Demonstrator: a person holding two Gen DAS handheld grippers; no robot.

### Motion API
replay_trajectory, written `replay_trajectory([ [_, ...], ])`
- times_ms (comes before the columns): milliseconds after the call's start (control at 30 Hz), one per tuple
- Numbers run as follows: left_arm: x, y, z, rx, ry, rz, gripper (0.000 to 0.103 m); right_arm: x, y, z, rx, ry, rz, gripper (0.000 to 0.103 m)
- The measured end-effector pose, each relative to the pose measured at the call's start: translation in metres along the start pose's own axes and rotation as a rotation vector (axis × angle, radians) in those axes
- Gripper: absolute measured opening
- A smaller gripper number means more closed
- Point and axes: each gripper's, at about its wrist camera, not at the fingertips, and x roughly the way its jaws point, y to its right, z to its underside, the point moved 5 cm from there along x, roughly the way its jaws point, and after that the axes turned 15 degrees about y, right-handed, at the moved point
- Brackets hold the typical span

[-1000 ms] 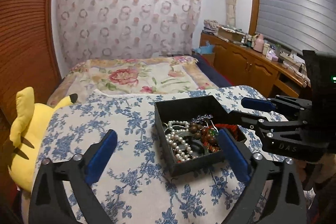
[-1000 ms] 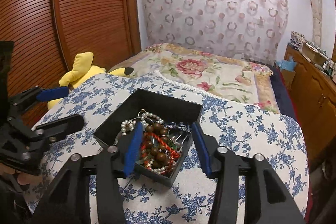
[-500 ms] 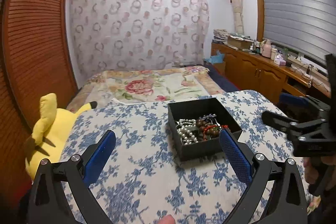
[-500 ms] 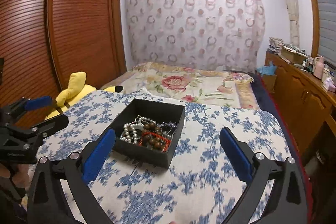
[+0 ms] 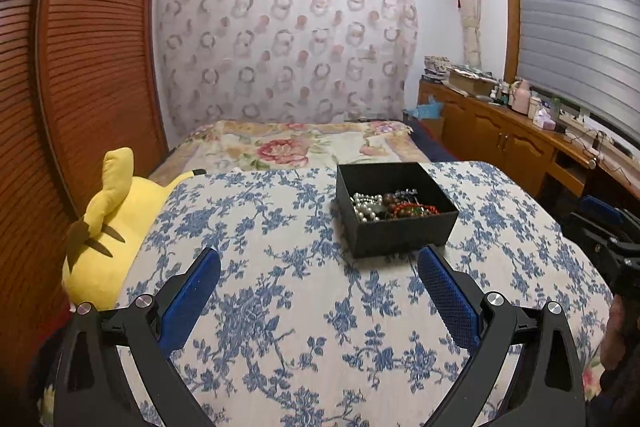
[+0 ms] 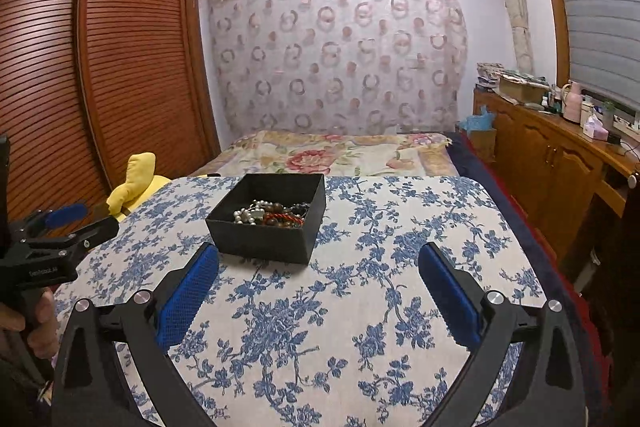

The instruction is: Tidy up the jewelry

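A bed with a blue-flowered white cloth (image 5: 280,307)

A black square box (image 5: 400,235) full of bead jewelry (image 5: 390,207) sits on it; a yellow plush toy (image 5: 108,227) lies beside it.

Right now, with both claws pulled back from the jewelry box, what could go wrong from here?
1. The black box sits on a soft quilted blue-flowered cover; a push from a claw could likely tip or slide it.
2. The pearl strand and the brown and red beads lie heaped together, so lifting one may drag out others.
3. Both the left claw and the right claw are open and empty; reaching in together risks a collision.
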Motion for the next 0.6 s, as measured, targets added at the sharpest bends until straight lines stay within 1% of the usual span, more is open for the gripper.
replay_trajectory([
  [600,-0.0047,-0.0001,0.0022,-0.003,-0.001,0.007,0.095,-0.0070,-0.0043,0.0003,-0.008,0.020,0.020,0.100],
])
